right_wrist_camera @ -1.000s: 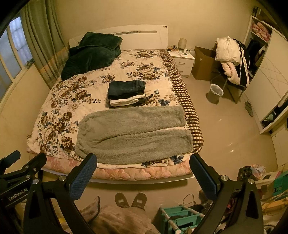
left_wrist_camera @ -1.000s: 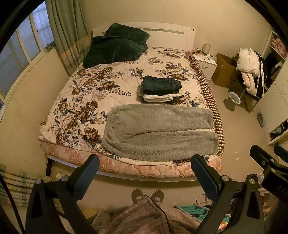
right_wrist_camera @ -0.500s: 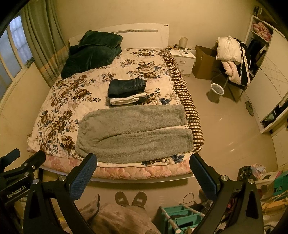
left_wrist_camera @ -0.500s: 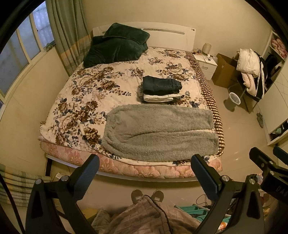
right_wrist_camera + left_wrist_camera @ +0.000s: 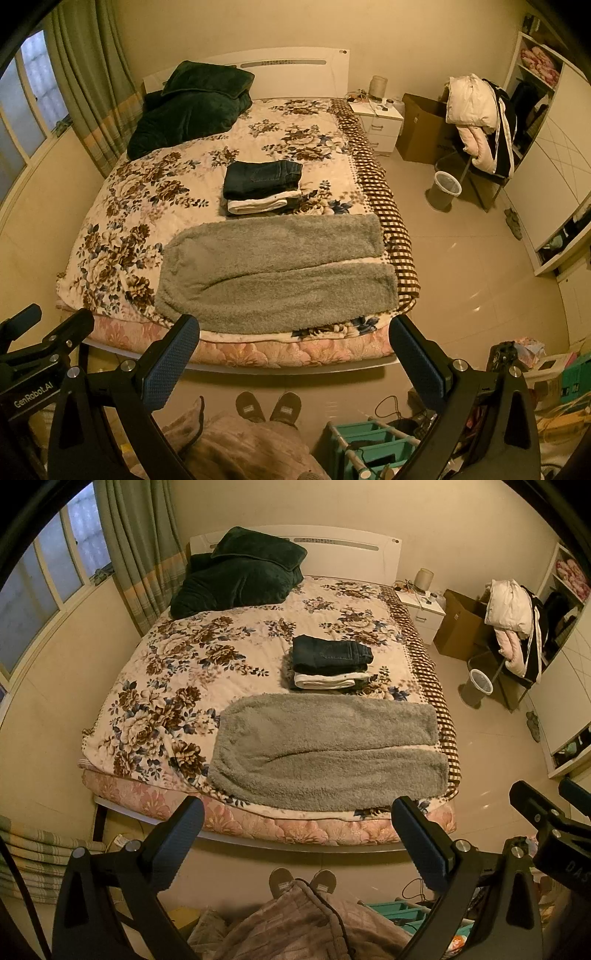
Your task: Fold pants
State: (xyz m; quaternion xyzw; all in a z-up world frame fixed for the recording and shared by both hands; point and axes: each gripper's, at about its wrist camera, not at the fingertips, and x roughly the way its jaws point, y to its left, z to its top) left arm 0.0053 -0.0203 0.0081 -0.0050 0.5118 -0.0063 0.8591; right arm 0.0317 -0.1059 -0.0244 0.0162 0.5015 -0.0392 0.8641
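Observation:
Grey fleece pants lie flat along the near edge of the floral bed, waist at the left, two legs stretching right. They also show in the right wrist view. My left gripper is open and empty, held high above the bed's foot, short of the pants. My right gripper is open and empty, at about the same height to its right. It shows at the right edge of the left wrist view.
A stack of folded dark jeans and white cloth sits mid-bed behind the pants. Dark green pillows lie at the headboard. A nightstand, bin and clothes-laden chair stand right. A teal rack is near my feet.
Both views have shifted only slightly; the bed sits a touch lower in the frames. The pants and both open grippers are unchanged.

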